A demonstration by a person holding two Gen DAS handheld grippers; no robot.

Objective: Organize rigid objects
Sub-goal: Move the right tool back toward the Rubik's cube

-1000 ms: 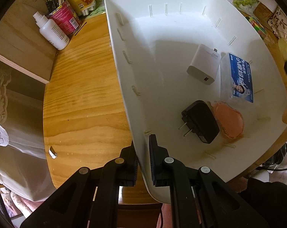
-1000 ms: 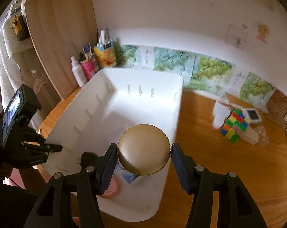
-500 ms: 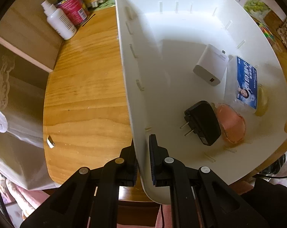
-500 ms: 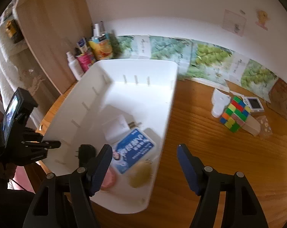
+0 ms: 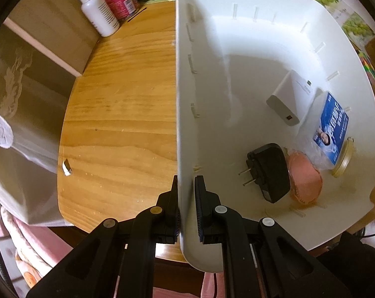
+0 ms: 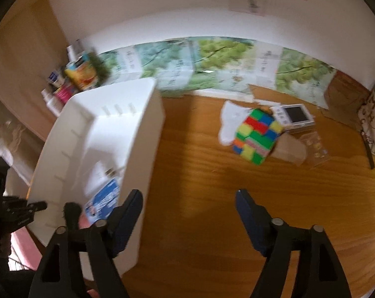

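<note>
A pale wooden worktop [image 6: 202,178] meets a white wall [image 6: 162,7] lined with green leafy prints [image 6: 212,57]; a light wooden cabinet side [image 5: 53,24] stands at its left end

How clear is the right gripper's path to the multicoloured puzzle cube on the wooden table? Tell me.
Probably clear: the right gripper, jaws opening and empty, faces the cube across bare table.

left gripper [image 5: 186,191]: black plastic fingers, ribbed pads, round silver rivets. right gripper [image 6: 188,204]: black linkage arms, dark blue pads, silver rivets.
</note>
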